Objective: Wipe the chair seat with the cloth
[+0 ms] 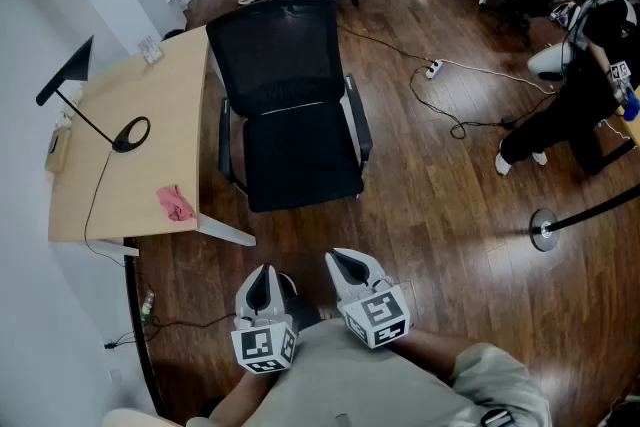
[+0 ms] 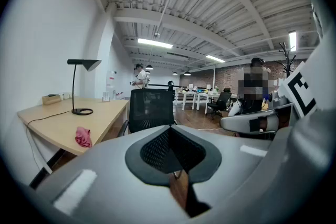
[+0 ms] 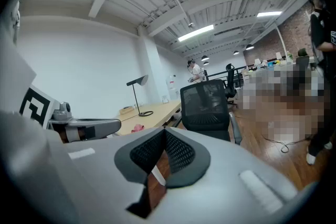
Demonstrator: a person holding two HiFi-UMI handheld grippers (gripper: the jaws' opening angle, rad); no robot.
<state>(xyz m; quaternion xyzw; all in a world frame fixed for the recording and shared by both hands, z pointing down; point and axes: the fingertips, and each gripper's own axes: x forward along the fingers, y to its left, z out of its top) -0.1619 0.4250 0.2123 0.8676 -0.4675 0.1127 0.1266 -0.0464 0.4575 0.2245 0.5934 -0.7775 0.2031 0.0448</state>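
Both tools were clenched shut with nothing between the jaws: left tool and right tool were held close to the body, well short of the work. The cloth lay on the table, near its front edge and apart from the chair seat.

Risks, as judged:
- Cloth sat close to the table edge, so a sideways nudge during pickup could push it onto the floor.
- The lamp cord ran just beside the cloth and a wide reach could snag it and drag the lamp.
- An office chair may swivel or roll under wiping pressure.

Room: the chair's left armrest stood just beside the table edge, a tight gap. The floor in front of and to the right of the chair was open, with the power strip well apart.
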